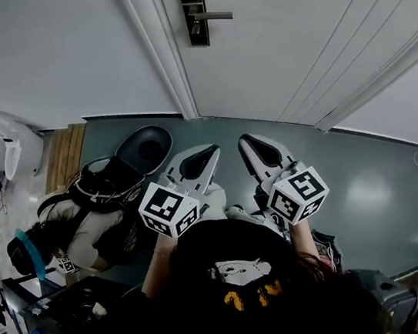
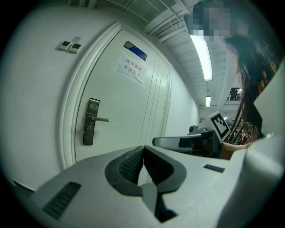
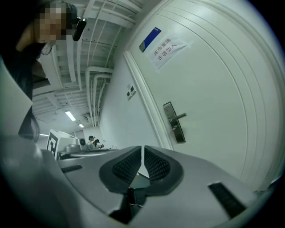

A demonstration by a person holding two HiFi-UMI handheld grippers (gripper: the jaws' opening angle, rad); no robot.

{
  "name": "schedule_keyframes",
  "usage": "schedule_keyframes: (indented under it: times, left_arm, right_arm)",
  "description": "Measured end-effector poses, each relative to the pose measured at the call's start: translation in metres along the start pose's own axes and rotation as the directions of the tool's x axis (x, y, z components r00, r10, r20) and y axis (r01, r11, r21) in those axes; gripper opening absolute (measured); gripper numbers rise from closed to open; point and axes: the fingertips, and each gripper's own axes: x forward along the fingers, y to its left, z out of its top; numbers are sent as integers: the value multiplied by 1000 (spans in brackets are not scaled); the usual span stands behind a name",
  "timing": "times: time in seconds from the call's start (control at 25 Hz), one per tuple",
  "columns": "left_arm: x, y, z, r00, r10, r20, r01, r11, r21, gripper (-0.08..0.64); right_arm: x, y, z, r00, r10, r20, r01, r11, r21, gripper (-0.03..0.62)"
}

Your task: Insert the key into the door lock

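The white door [image 1: 289,26] carries a dark lock plate [image 1: 193,11] with a lever handle [image 1: 214,15] pointing right. The plate also shows in the left gripper view [image 2: 91,121] and the right gripper view [image 3: 173,122]. My left gripper [image 1: 211,152] and right gripper [image 1: 246,141] are held side by side, well back from the door, tips pointing toward it. Both have their jaws closed to a thin slit [image 2: 143,149] [image 3: 142,149], and I see nothing between the pads. I see no key in any view.
A black backpack [image 1: 100,192] and a round dark seat [image 1: 144,147] lie on the floor to my left. A white appliance [image 1: 7,146] stands by the left wall. A paper notice [image 2: 130,69] is stuck high on the door. Two people [image 3: 93,141] stand far down the corridor.
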Motion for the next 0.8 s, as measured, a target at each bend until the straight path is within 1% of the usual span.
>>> schedule_keyframes:
  times: [0.12,0.2,0.44,0.8]
  left_arm:
    - [-2,-2,1,1000,2,6,-2,1000,7,8]
    - [-2,-1,3,1000,1,9,-1,1000,10,8]
    - [1,-5,4,1000,-10,10,10,1000,19,8]
    - [2,-3,4,1000,-24,13,23,1000,17,8]
  right_arm:
    - [-3,5,3,1000,2,8,-1,999,-49,17]
    - [-5,6,6,1000,-2,20,3,998,-64,15]
    - [-10,6,11,999,-4,41,7,998,-69,11]
    - [-5,6,7,1000,-12,29,14,997,-80,8]
